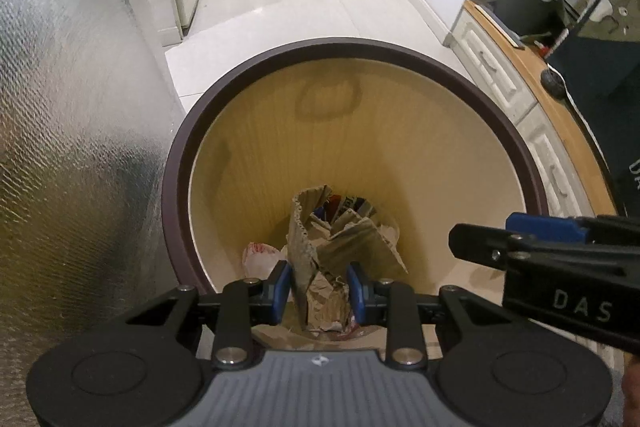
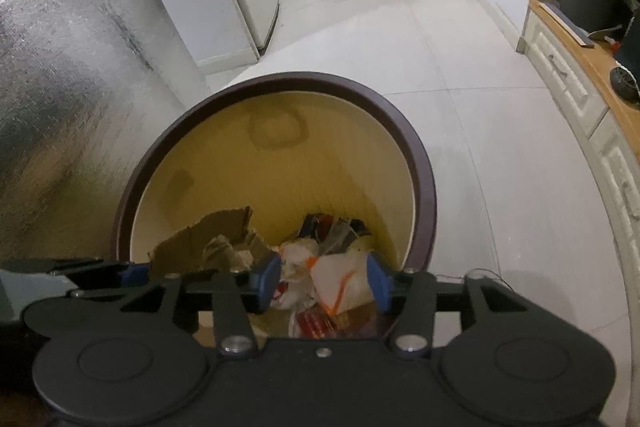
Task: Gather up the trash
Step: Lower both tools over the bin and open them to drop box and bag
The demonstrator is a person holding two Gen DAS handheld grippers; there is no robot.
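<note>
A round bin with a dark brown rim and cream inside stands on the floor; it also shows in the right wrist view. Inside lie crumpled brown cardboard, also seen in the right wrist view, white plastic bags and other wrappers. My left gripper is above the bin's near edge, its jaws apart with the cardboard seen between them below. My right gripper is open over the bin above the plastic bags, holding nothing. It also reaches in from the right in the left wrist view.
A silver foil-covered box stands close on the left of the bin. White cabinets with a wooden top run along the right. White tiled floor stretches ahead to a fridge and a far doorway.
</note>
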